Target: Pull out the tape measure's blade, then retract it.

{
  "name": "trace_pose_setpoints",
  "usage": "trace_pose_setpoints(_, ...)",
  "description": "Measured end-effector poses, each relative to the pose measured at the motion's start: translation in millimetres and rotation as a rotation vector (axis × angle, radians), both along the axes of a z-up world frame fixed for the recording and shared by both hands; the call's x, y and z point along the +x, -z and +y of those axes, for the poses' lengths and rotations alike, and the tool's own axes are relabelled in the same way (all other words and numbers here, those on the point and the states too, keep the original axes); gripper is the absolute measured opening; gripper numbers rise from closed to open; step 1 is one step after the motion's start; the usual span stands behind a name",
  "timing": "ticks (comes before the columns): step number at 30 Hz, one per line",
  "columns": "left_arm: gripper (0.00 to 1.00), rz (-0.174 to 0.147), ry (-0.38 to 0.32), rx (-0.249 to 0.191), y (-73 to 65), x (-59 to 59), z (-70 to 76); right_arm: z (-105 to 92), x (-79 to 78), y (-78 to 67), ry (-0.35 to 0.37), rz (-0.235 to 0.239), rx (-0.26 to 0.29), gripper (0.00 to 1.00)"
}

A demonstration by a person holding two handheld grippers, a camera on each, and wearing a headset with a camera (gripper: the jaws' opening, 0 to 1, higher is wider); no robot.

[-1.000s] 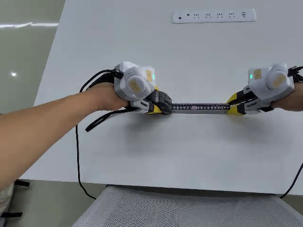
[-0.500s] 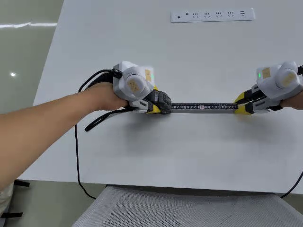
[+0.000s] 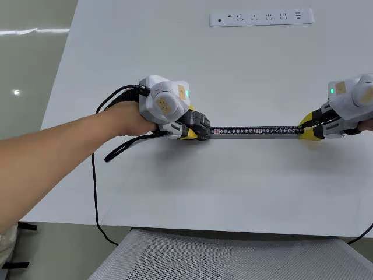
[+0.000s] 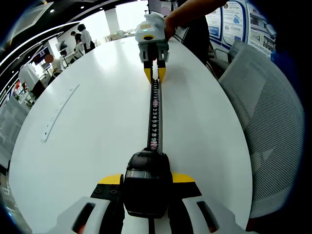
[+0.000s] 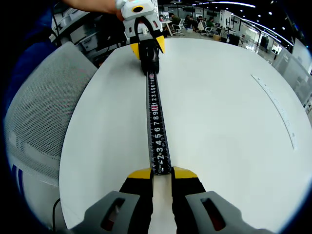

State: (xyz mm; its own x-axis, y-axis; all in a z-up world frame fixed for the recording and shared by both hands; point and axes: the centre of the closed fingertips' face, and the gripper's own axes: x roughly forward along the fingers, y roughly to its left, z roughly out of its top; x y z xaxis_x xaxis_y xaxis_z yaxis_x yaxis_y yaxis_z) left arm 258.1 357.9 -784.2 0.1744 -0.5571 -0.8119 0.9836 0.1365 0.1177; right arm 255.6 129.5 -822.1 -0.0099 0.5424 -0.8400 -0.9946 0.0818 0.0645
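Note:
A black tape measure case (image 3: 197, 125) rests on the white table (image 3: 245, 181), and my left gripper (image 3: 191, 129) is shut on it; the case (image 4: 147, 183) sits between that gripper's yellow-tipped jaws. The black blade (image 3: 256, 130) with white numbers runs out to the right, straight and low over the table. My right gripper (image 3: 310, 128) is shut on the blade's end. In the right gripper view the blade (image 5: 157, 127) leads from the jaws to the far case (image 5: 147, 59). In the left gripper view the blade (image 4: 155, 109) reaches the right gripper (image 4: 155, 74).
A white power strip (image 3: 261, 17) lies at the table's far edge. A black cable (image 3: 98, 175) hangs from the left gripper over the near-left edge. A grey mesh chair back (image 3: 221, 256) stands at the front. People stand in the room behind (image 4: 80, 36).
My right gripper has moved further right with the blade's end, so more blade is drawn out. The left gripper and the case have stayed in place.

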Motion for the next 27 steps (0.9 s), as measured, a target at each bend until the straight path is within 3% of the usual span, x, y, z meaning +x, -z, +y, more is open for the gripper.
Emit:
trace_pose_setpoints(15, 0.30, -0.001, 0.000, -0.002, -0.3, 0.1, -0.1, -6.8, 0.9, 0.1, 0.008, 0.007, -0.003, 0.10)
trace_pose_setpoints(27, 0.31, -0.012, -0.005, -0.010, -0.5, 0.7, -2.7, -6.0, 0.3, 0.7, -0.006, -0.015, -0.019, 0.12)
